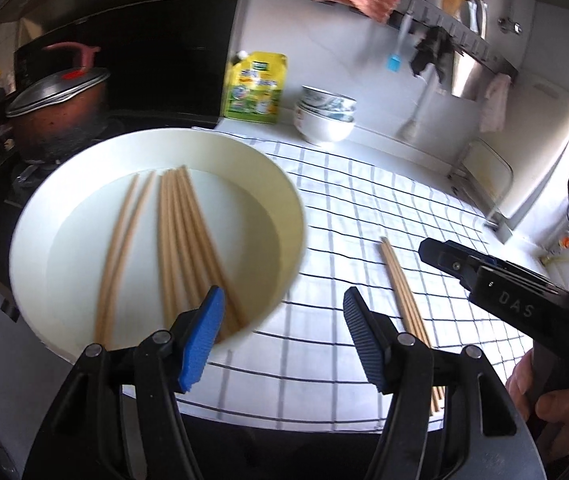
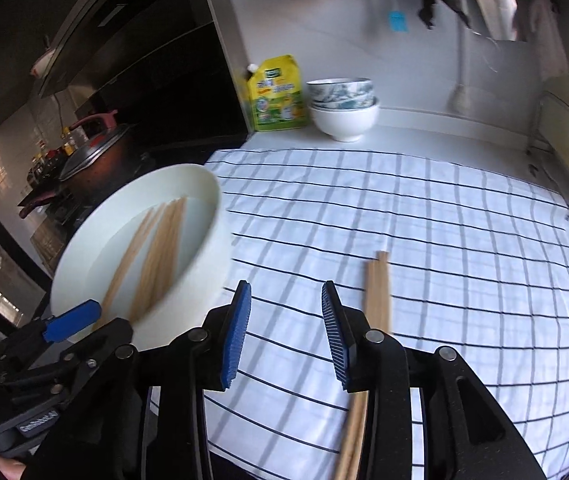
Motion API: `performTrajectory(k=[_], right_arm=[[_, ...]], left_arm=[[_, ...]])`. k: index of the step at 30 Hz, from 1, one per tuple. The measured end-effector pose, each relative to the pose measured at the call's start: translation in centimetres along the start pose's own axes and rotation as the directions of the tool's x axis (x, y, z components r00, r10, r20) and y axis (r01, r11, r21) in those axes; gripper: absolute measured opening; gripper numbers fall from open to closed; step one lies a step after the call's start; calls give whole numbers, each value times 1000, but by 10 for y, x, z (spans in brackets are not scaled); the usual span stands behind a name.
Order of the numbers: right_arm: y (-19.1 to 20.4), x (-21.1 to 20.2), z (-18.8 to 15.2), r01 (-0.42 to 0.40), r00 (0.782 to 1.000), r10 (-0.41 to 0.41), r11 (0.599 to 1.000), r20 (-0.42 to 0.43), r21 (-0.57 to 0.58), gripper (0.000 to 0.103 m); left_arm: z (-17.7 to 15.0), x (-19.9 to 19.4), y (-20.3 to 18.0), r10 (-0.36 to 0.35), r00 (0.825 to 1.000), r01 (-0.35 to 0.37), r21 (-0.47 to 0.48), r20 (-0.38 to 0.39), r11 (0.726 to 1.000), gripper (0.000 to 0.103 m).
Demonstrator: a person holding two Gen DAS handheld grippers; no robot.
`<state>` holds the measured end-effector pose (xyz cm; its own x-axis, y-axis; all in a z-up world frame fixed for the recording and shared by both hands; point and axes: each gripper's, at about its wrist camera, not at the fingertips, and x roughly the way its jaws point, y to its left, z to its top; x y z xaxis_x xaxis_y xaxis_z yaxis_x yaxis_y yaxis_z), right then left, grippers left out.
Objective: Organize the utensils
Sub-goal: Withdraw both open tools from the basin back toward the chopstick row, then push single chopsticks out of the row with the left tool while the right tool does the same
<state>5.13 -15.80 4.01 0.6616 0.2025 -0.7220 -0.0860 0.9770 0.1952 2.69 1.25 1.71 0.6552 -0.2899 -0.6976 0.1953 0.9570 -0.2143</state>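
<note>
So both tools, left tool (image 1: 280, 312) and right tool (image 2: 286, 316), gape empty; next grab chopsticks (image 1: 168, 232) from the basin (image 1: 36, 216) for the pair (image 2: 378, 292) on the worktop.

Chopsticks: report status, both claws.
Left claw open, empty. Right claw open, empty. Chopsticks in white basin; pair on checked cloth. Nothing blocking.

Place: a home kitchen
Cooking: a lidded pot (image 1: 58, 114) with a pink handle on a dark stove (image 1: 24, 176); bottles lined up behind it, too small to tell apart
Counter: white worktop (image 2: 424, 128) under a checked cloth (image 2: 424, 240); stacked bowls (image 1: 324, 114); a yellow refill pouch (image 1: 254, 88)
Wall: a rail (image 1: 444, 24) with hanging cloths and a blue silicone brush (image 1: 394, 60)
Tableware: wooden chopsticks (image 1: 180, 236) in a white basin (image 1: 84, 184); more on the cloth
</note>
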Motion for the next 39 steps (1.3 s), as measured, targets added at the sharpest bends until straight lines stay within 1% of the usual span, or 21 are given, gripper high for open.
performTrajectory(k=[4,10,13,16,18,20,23,27,33,39], right_arm=[[-24,-3,-11,28,1000,-28,999,-6,18,35],[-64,2,-32,85,996,-83,994,-30,67,35],[-77,8,-41,106,994,-103,992,-47,75,35],[-85,16,-49,113,992,-109,991,-68,65,35],[-88,20,-53,114,991,-110,992,-78,51,35],[-88,23,-58,114,991,-111,993,-80,34,35],[-89,27,-63,95,992,-93,995,-81,24,35],[-92,33,-68,69,992,-65,997,-107,29,39],[-85,35,-70,73,991,-74,997,-114,-12,39],[-79,39,-74,108,986,-114,992,-122,-58,39]], left_arm=[[-6,0,-18,-18,1000,18,14,-5,1000,65],[-21,8,-52,-55,998,58,69,-38,996,65],[-28,17,-62,-52,997,57,85,-60,995,65],[-34,26,-66,-32,997,39,85,-74,996,66],[-37,31,-66,-19,997,25,74,-81,997,69],[-38,35,-65,-11,996,16,61,-89,998,69],[-43,40,-65,7,996,-3,48,-90,999,69],[-48,48,-65,31,995,-28,31,-97,999,70],[-56,61,-70,42,991,-38,30,-131,999,70],[-56,67,-65,51,989,-49,14,-140,999,71]])
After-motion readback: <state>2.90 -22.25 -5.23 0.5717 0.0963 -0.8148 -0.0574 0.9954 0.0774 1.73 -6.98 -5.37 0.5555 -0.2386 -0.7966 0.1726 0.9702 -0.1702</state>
